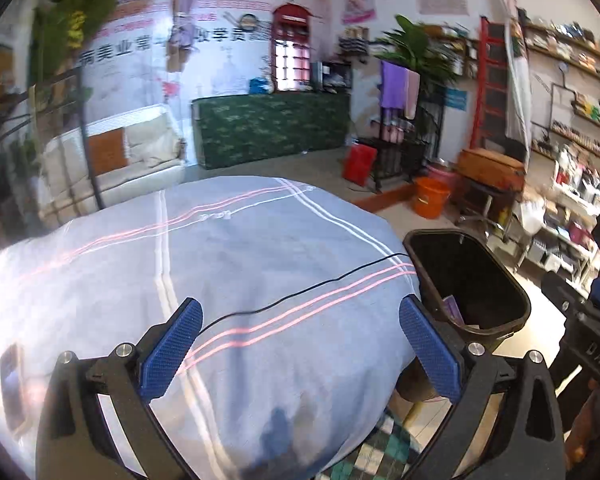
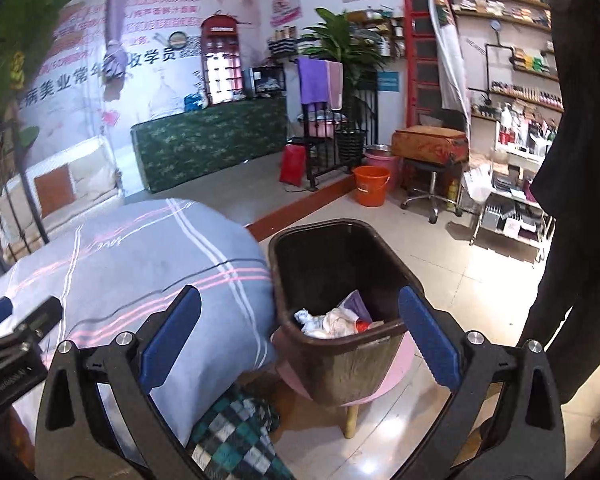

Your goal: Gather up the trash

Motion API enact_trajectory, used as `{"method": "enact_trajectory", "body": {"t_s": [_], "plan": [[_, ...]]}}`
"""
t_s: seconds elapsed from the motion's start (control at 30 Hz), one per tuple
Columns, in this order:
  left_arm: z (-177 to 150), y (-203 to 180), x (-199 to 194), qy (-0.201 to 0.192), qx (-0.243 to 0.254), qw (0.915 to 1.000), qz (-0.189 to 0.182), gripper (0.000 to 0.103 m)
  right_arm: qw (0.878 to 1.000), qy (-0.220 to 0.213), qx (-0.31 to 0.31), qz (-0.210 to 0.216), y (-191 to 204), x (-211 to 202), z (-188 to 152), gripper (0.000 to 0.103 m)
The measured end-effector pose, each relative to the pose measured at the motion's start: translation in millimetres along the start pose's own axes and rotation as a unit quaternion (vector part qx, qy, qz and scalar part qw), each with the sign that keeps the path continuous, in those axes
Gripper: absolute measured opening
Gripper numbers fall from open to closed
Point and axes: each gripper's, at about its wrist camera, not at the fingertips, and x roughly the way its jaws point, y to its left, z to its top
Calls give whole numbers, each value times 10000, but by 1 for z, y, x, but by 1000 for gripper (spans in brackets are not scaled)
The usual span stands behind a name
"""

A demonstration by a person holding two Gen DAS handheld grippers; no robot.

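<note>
- Bin (image 2: 340, 300) stands on a stool (image 2: 384, 376), just right of the bed (image 2: 140, 264).
- Trash (image 2: 332, 320) lies in the bin.
- Cable (image 1: 300, 292) runs across the bed.
- Bucket (image 2: 371, 186) sits behind the bin.

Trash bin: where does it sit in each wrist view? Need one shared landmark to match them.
Left wrist: trash bin at right, beyond the right fingertip, beside the blue cloth's edge.
Right wrist: trash bin centre, between the open fingers, crumpled trash inside.
Shared landmark: orange bucket on the floor behind it.
</note>
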Motion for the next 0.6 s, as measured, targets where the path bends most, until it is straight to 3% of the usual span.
{"method": "enact_trajectory", "body": {"t_s": [0.2, 0.6], "plan": [[-13, 25, -27, -58, -573, 9982, 145, 97, 9996, -5, -244, 164, 12, -26, -12, 98], [-22, 30, -55, -471, -574, 9970, 194, 97, 9989, -194, -354, 242, 15, -49, -8, 98]]}}
